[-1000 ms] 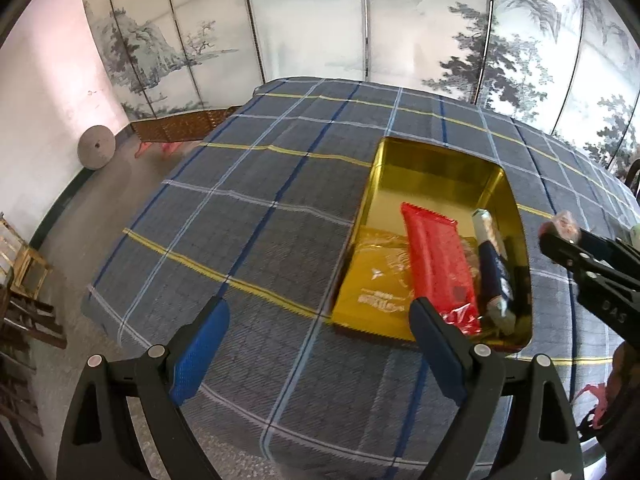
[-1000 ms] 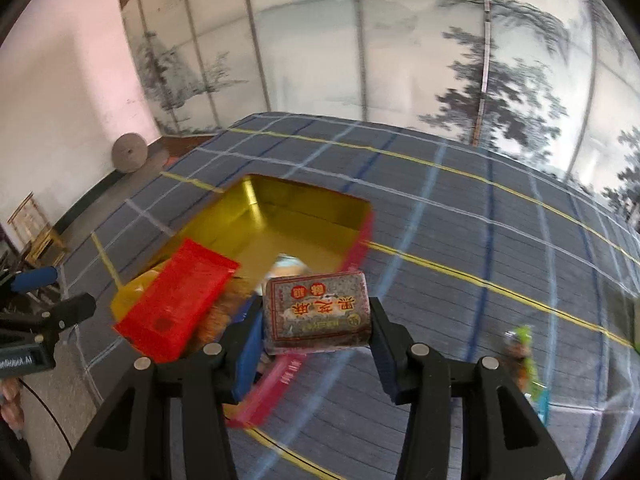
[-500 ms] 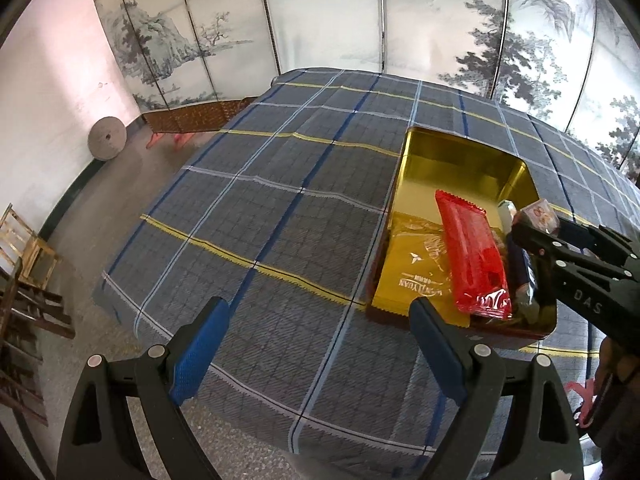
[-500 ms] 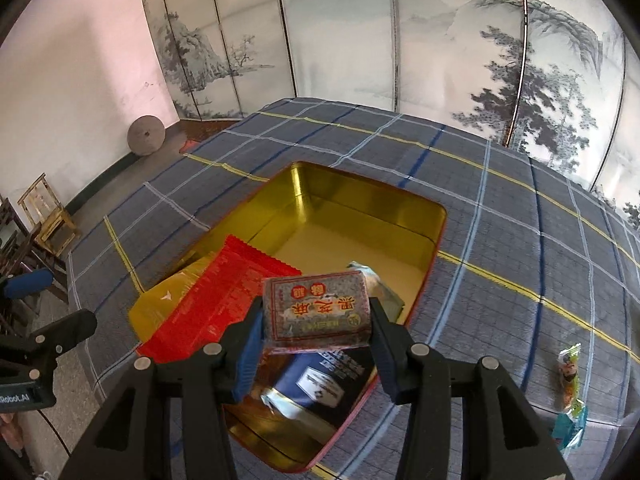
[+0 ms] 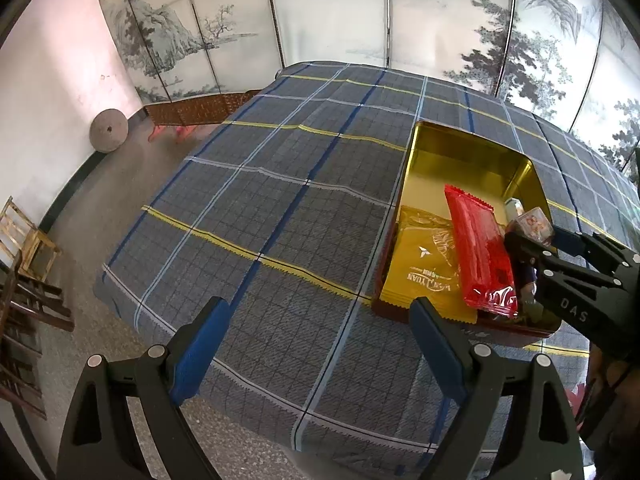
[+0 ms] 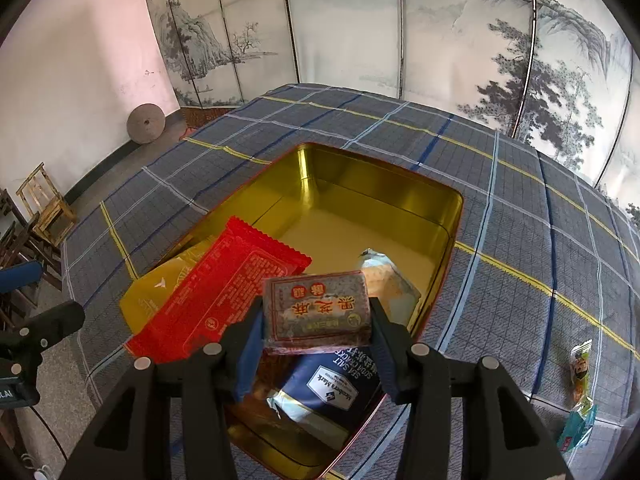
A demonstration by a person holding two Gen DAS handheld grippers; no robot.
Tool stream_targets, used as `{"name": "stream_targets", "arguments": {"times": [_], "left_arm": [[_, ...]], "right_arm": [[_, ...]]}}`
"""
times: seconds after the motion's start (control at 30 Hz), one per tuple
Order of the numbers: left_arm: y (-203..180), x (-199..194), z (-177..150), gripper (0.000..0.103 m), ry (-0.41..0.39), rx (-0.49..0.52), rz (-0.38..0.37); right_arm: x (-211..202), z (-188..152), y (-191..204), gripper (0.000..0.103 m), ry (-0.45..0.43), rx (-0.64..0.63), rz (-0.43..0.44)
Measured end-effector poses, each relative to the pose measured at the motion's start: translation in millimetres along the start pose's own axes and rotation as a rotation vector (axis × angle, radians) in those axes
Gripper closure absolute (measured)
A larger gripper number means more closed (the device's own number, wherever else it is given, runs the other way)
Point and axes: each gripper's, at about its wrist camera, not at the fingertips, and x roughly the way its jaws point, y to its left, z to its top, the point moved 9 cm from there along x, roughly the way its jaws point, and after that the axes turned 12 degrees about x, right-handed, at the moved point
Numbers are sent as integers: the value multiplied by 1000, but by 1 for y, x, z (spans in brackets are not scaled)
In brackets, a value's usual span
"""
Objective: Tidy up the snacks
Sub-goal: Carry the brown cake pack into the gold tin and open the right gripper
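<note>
a: what changed?
b: right gripper (image 6: 316, 320) has carried the brown snack block (image 6: 317, 307) from the tin's near-right edge to over the gold tin (image 6: 456, 216), fingers clamped on it.
a: left?
b: left gripper (image 5: 316, 354) fingers apart, empty, hovering over the worktop (image 5: 280, 200). drop-in looks next; green packet (image 6: 580, 376) waits on the right.

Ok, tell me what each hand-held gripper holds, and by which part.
Right hand-held gripper: brown snack block, clamped at its two short ends. Left hand-held gripper: nothing, jaws open.
</note>
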Motion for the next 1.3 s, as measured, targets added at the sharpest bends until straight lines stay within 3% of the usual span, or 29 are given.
{"name": "stream_targets", "arguments": {"times": [0.9,1.3], "left_arm": [[-8,-8,0,14,-7,9,-1],[-23,-14,3,13,-16,33,-6]], "right_arm": [[-25,7,5,48,-40,-8,37],[-48,16,-37,48,-90,73,25]]}}
